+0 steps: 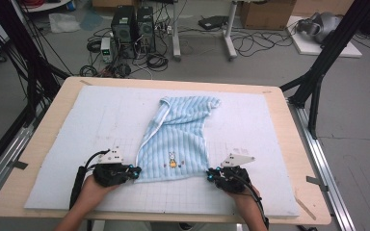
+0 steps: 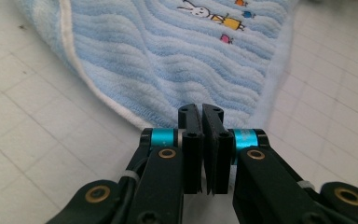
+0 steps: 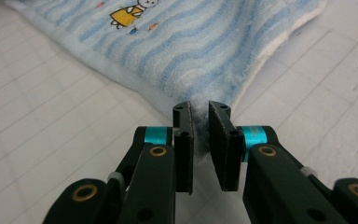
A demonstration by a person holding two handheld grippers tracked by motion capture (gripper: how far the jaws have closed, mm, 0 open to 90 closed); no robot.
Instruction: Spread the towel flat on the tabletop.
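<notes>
A light blue striped towel (image 1: 178, 139) lies on the white padded mat (image 1: 77, 130) in the middle of the table (image 1: 48, 110). Its near edge, with a small rabbit picture (image 1: 172, 160), is spread flat, and its far end is bunched and narrower. The left gripper (image 1: 136, 172) sits at the towel's near left corner, jaws pinched together on the cloth. The right gripper (image 1: 209, 175) sits at the near right corner, its jaws a little wider apart with a tuft of towel between them; it appears to be gripped, though the contact is hard to see clearly.

As a judgement, the work is at an early stage: both near corners are taken hold of, and nothing else is done. The towel is neither lifted, smoothed nor folded yet. What probably remains is raising or pulling the near edge, flattening the crumpled far end, and making the fold.
</notes>
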